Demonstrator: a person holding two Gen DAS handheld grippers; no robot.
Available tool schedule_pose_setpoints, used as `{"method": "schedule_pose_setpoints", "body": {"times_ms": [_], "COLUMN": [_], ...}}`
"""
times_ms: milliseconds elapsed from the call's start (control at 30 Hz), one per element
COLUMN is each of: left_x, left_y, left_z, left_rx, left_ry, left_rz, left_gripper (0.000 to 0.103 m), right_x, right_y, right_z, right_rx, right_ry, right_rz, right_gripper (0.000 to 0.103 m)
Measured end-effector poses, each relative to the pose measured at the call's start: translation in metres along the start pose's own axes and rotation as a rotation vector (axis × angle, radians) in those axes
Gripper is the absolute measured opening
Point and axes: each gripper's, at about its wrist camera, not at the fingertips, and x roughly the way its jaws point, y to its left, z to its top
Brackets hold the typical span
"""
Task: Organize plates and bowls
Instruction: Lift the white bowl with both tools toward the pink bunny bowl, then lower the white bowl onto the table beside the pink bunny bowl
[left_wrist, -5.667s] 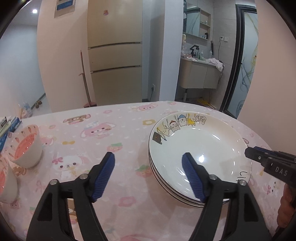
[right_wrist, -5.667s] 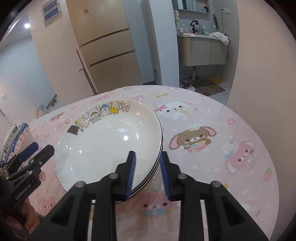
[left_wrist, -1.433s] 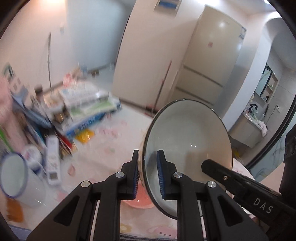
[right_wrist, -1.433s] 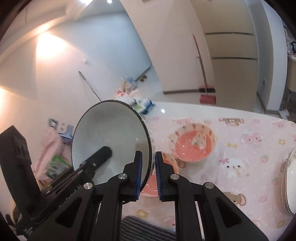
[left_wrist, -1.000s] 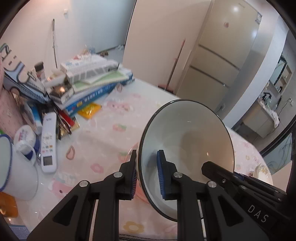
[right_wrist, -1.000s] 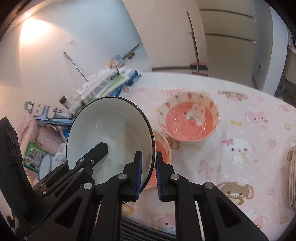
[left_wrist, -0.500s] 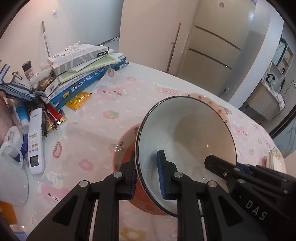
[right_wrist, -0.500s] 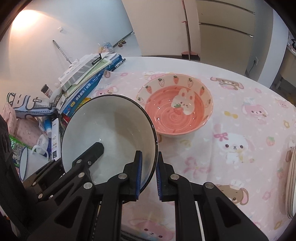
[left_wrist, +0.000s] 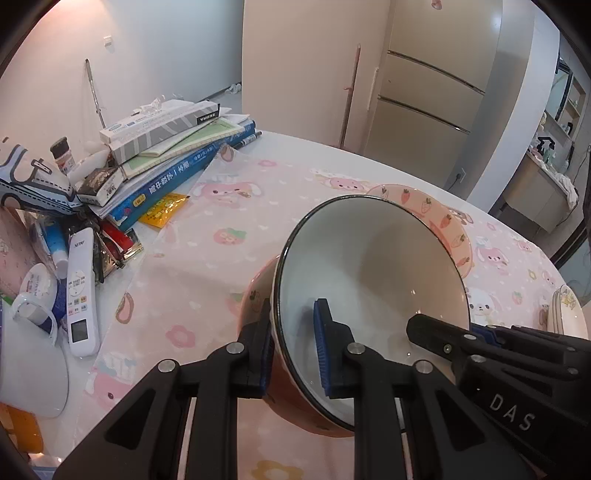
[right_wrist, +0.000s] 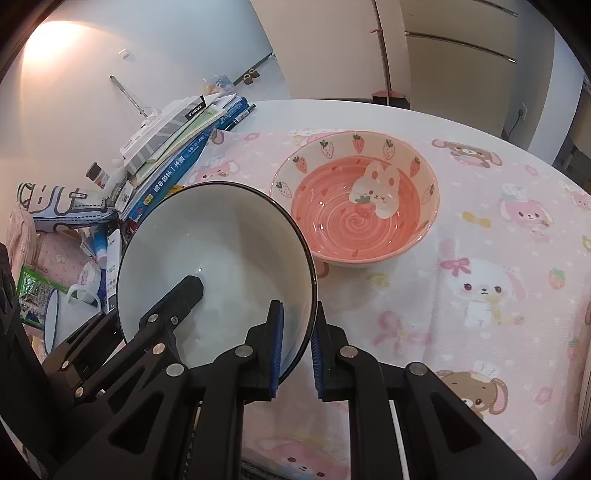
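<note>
A white bowl (left_wrist: 369, 273) (right_wrist: 214, 251) with a thin black rim is held tilted between both grippers. My left gripper (left_wrist: 291, 332) is shut on the rim's left side, one blue pad inside, one outside. My right gripper (right_wrist: 297, 332) is shut on the opposite side of the rim. The white bowl's underside sits down inside a pink bowl (left_wrist: 255, 295); whether it rests there I cannot tell. A second pink bowl with strawberries and a rabbit (right_wrist: 362, 206) (left_wrist: 436, 206) stands just beyond on the pink cartoon tablecloth (right_wrist: 480, 258).
A stack of books and boxes (left_wrist: 166, 155), a white remote (left_wrist: 79, 291), a mug (left_wrist: 33, 314) and other clutter crowd the table's left side. A stack of white plates (left_wrist: 569, 310) shows at the right edge.
Both grippers came down with the white bowl, from above the table to over the pink bowl. In the last half second they barely moved. Both grips are unchanged.
</note>
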Motion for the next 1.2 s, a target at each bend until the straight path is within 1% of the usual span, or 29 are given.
{"method": "schedule_pose_setpoints", "body": {"times_ms": [133, 233, 267, 300, 367, 467, 600, 667, 733, 867, 933, 1067, 1200], "left_x": [0.002, 0.001, 0.0, 0.0, -0.003, -0.001, -0.002, -0.003, -0.005, -0.005, -0.006, -0.009, -0.013], "left_y": [0.0, 0.005, 0.009, 0.015, 0.024, 0.027, 0.022, 0.022, 0.024, 0.029, 0.031, 0.038, 0.04], "left_z": [0.0, 0.0, 0.0, 0.0, 0.003, 0.003, 0.003, 0.002, 0.001, 0.002, 0.003, 0.004, 0.005], "left_rx": [0.006, -0.018, -0.037, -0.065, -0.093, -0.098, -0.073, -0.08, -0.09, -0.116, -0.123, -0.136, -0.142], "left_ry": [0.0, 0.005, 0.014, 0.021, 0.018, 0.031, 0.027, 0.039, 0.048, 0.072, 0.083, 0.097, 0.098], "left_rz": [0.025, 0.027, 0.026, 0.014, -0.008, -0.024, 0.0, -0.013, -0.037, -0.075, -0.092, -0.155, -0.181], "left_gripper": [0.018, 0.018, 0.018, 0.014, 0.014, 0.014, 0.014, 0.017, 0.022, 0.023, 0.026, 0.031, 0.034], "right_x": [-0.002, -0.002, -0.003, -0.004, -0.01, -0.011, -0.009, -0.008, -0.009, -0.014, -0.016, -0.017, -0.015], "right_y": [0.002, 0.004, 0.006, 0.007, 0.01, 0.016, 0.014, 0.013, 0.013, 0.015, 0.015, 0.013, 0.008], "right_z": [-0.001, -0.002, -0.002, -0.002, -0.002, -0.004, -0.003, -0.002, -0.002, -0.002, -0.001, 0.0, 0.0], "right_rx": [-0.008, -0.015, -0.019, -0.023, -0.036, -0.068, -0.057, -0.055, -0.055, -0.064, -0.068, -0.059, -0.027], "right_ry": [-0.003, -0.013, -0.019, -0.022, -0.045, -0.054, -0.042, -0.039, -0.041, -0.062, -0.07, -0.064, -0.053], "right_rz": [0.002, -0.011, -0.013, -0.02, -0.008, -0.039, -0.025, -0.021, -0.022, -0.027, -0.026, -0.014, 0.006], "right_gripper": [0.015, 0.015, 0.015, 0.015, 0.015, 0.015, 0.015, 0.015, 0.015, 0.014, 0.013, 0.013, 0.013]}}
